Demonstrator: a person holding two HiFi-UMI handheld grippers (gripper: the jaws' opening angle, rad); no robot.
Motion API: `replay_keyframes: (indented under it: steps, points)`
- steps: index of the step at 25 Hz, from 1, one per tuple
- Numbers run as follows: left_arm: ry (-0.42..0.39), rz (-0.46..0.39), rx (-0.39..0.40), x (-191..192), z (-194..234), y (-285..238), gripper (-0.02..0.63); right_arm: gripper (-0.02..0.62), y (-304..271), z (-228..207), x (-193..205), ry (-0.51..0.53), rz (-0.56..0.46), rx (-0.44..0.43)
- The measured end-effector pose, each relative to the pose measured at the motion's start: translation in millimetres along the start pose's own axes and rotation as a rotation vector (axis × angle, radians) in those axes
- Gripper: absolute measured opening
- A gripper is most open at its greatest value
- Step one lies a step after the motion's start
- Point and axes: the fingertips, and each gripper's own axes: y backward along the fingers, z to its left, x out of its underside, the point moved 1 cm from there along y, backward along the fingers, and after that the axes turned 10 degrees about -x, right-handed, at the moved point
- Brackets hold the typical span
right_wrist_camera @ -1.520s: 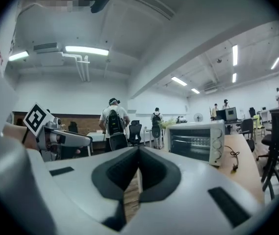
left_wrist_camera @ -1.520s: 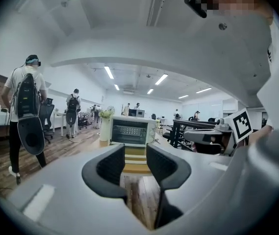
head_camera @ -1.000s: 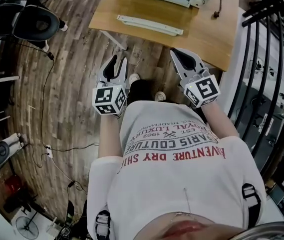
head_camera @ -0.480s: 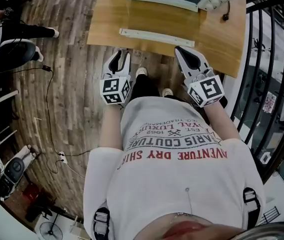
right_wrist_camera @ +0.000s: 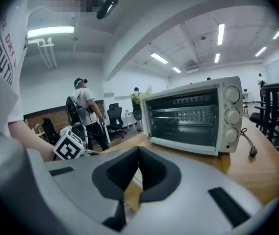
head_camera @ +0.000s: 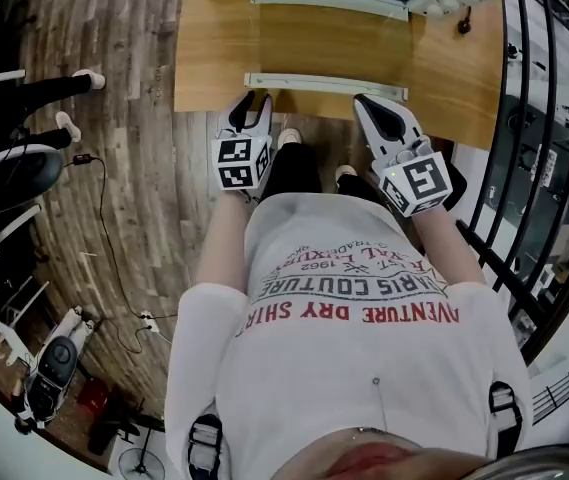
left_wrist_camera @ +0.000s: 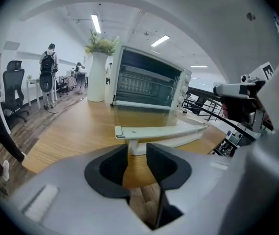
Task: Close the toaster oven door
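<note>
Left gripper (left_wrist_camera: 137,148): grey jaws a narrow gap apart, nothing between them, tips just short of the left end of the white handle bar (left_wrist_camera: 164,131); right gripper (right_wrist_camera: 138,151): jaw tips pressed together, empty, near the bar's right end; both hover at the front edge of a smooth wooden table (head_camera: 214,48); the boxy white toaster oven (left_wrist_camera: 149,84) stands at the table's far side, its glass door (head_camera: 334,38) folded down flat; a wire rack shows inside, contents unclear; the oven's top is cut off in the head view; a tall white vase (left_wrist_camera: 98,72) holds greenery.
</note>
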Motion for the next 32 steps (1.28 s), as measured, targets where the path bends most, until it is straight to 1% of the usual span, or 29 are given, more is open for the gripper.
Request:
replay_keyframes:
  steps: [3, 6, 10, 11, 20, 22, 27, 32]
  points:
    - [-0.004, 0.028, 0.017, 1, 2, -13, 0.129, -0.009, -2, -6, 1, -0.015, 0.004, 0.040]
    - [-0.002, 0.038, 0.039, 1, 2, -21, 0.127, -0.009, -1, -9, 2, -0.025, 0.004, 0.076]
    - [-0.035, 0.041, 0.051, -1, 3, -29, 0.121, -0.009, -1, -10, 6, -0.033, 0.014, 0.107]
    - [-0.041, 0.041, 0.056, -2, 3, -30, 0.100, -0.009, -1, -10, 7, -0.036, 0.014, 0.119]
    - [-0.058, 0.057, 0.120, -3, 1, -26, 0.086, -0.009, -1, -1, 7, -0.049, 0.000, 0.200]
    - [-0.059, 0.061, 0.131, -7, 0, -23, 0.086, -0.009, -4, 3, 4, -0.038, -0.007, 0.205]
    - [-0.064, 0.061, 0.152, -23, -1, -12, 0.086, -0.009, -11, 14, -4, 0.021, 0.009, 0.177]
    - [-0.072, 0.032, 0.147, -44, -4, -3, 0.087, -0.009, -7, 6, -10, 0.019, 0.001, 0.166]
